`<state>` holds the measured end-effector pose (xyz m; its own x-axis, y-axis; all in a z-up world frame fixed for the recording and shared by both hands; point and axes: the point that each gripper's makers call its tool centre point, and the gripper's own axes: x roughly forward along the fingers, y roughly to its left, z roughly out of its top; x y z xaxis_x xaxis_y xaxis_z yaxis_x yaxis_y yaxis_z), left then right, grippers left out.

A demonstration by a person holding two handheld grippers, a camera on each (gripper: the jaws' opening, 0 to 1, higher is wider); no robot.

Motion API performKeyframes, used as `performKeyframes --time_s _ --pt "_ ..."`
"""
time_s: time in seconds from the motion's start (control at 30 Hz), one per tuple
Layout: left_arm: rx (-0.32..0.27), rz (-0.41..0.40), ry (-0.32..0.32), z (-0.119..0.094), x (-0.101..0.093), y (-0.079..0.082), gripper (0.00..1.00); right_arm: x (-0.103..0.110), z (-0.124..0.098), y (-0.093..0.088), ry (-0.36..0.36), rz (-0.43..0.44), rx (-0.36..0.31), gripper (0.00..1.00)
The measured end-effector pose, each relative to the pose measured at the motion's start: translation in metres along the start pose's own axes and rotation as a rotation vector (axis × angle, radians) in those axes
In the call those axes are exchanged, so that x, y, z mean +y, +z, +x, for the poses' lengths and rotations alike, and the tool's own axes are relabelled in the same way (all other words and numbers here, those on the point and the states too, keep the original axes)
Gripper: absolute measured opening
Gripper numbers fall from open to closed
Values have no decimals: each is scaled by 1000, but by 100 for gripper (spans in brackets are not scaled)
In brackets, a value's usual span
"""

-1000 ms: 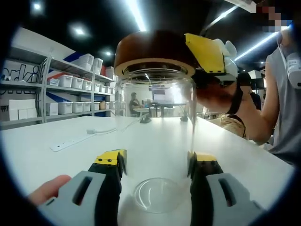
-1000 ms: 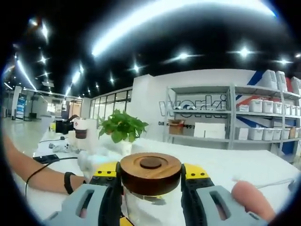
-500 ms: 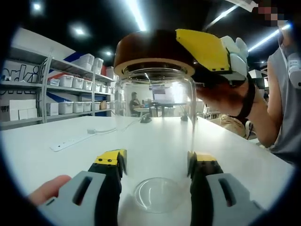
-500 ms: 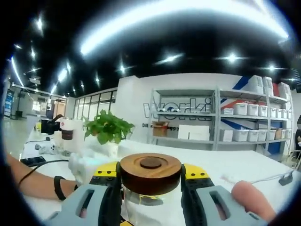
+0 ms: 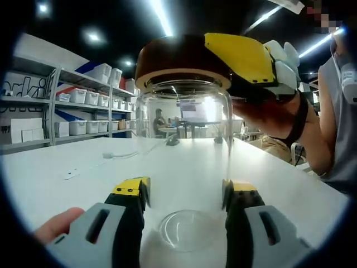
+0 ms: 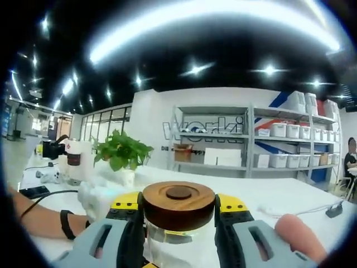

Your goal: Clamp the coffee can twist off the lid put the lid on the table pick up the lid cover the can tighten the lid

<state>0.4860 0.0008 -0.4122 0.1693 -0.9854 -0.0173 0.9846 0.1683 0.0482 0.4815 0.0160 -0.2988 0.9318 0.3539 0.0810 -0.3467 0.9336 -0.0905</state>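
Looks like the lid-twisting step: left gripper (image 5: 184,195) has its jaws clamped on the glass coffee can (image 5: 184,162) standing on the table (image 5: 83,178), right gripper (image 6: 179,215) squeezes the wooden lid (image 6: 179,204) on top. Next probably needs more rotation, can held steady

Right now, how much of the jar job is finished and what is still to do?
Done: the left hand-held gripper clamps the clear coffee can on the white table. In hand: the right hand-held gripper grips the wooden lid, which sits on the can's mouth. One look cannot tell whether this is the opening twist or the final tightening.
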Motion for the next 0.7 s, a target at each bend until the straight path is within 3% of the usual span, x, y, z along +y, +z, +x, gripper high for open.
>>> performKeyframes --time_s 0.07,0.13,0.2,0.33,0.4,0.5,0.53,0.7 --pt "0 1 1 0 0 0 48 -1 1 -1 24 5 12 45" --pt "1 1 1 0 0 0 48 3 1 -5 72 -63 33 47" --pt "0 1 0 0 0 0 48 6 1 -9 137 -58 54 55" --pt "1 0 1 0 0 -1 48 -3 -1 -10 223 -76 68 58" --pt "1 0 1 0 0 -1 48 0 -1 -10 331 -101 61 57" --pt "1 -1 0 0 0 -1 48 12 -5 -10 537 -26 72 58" --pt "1 -1 0 0 0 -1 48 12 -6 -9 570 13 87 59" --pt "1 -2 -2 0 0 -1 48 12 -2 -1 675 -1 66 58"
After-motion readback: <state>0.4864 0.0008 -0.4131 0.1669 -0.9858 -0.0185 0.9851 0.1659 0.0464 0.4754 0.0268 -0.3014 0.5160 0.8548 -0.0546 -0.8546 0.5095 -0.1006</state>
